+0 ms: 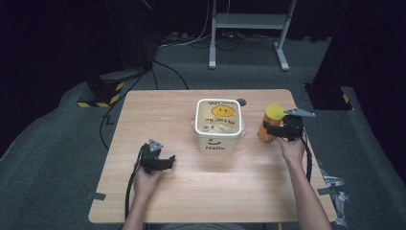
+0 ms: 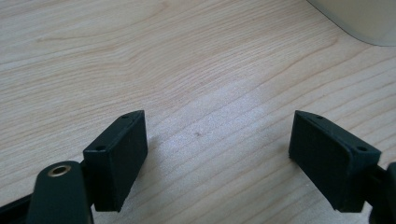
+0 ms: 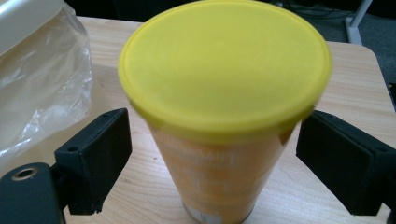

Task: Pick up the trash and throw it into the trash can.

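Right gripper agape round can; bin near; table edge close.

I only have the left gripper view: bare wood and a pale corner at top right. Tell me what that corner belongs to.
Observer: It is the white tub with a smiley face on its lid, standing mid-table ahead and to the right of the left gripper.
Operator: Report where the right gripper is.
Observer: The right gripper is at an orange canister with a yellow lid, which stands upright on the table to the right of the tub.
Operator: Say whether it has hold of it.
Observer: No. In the right gripper view its jaws stand open on either side of the canister, with a gap on each side.
Operator: Tell me what lies between canister and tub.
Observer: Crumpled clear plastic against the tub's side.
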Demonstrator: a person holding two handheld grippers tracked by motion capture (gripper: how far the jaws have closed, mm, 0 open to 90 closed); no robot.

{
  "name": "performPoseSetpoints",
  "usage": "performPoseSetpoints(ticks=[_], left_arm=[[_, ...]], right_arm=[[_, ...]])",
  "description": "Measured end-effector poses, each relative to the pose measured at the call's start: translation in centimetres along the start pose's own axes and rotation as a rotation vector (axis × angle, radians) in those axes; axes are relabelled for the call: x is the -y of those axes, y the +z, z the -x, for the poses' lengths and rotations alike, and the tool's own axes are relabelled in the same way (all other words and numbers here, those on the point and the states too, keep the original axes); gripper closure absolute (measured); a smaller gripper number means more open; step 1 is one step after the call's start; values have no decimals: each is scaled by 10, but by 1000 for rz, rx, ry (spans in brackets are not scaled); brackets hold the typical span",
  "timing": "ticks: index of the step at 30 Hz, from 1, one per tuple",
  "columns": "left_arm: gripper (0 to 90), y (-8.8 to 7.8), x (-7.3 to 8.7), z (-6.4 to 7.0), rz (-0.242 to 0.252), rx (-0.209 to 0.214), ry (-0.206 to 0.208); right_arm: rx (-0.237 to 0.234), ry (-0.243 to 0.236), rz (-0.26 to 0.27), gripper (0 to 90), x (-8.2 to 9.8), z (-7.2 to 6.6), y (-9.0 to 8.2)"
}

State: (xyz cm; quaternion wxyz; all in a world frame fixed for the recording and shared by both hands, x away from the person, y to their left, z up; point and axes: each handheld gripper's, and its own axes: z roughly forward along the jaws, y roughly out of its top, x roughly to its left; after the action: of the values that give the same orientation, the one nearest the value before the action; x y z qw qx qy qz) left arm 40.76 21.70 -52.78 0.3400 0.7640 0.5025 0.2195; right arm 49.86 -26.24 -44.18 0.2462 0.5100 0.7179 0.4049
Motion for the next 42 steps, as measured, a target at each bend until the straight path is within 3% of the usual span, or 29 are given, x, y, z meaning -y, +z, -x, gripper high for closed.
performPoseSetpoints(ticks=[8,12,22,42], left_arm=[[197,0,0,0,-1,0,1],[197,0,0,0,0,0,2],[197,0,0,0,-1,0,2],[197,0,0,0,-1,0,2]], right_arm=[[0,3,7,139,-5,1,8],[5,9,29,216,-6,0,8],[21,-36,43,239,-7,-5,5],[-52,-49,33,241,-28,-10,-27]])
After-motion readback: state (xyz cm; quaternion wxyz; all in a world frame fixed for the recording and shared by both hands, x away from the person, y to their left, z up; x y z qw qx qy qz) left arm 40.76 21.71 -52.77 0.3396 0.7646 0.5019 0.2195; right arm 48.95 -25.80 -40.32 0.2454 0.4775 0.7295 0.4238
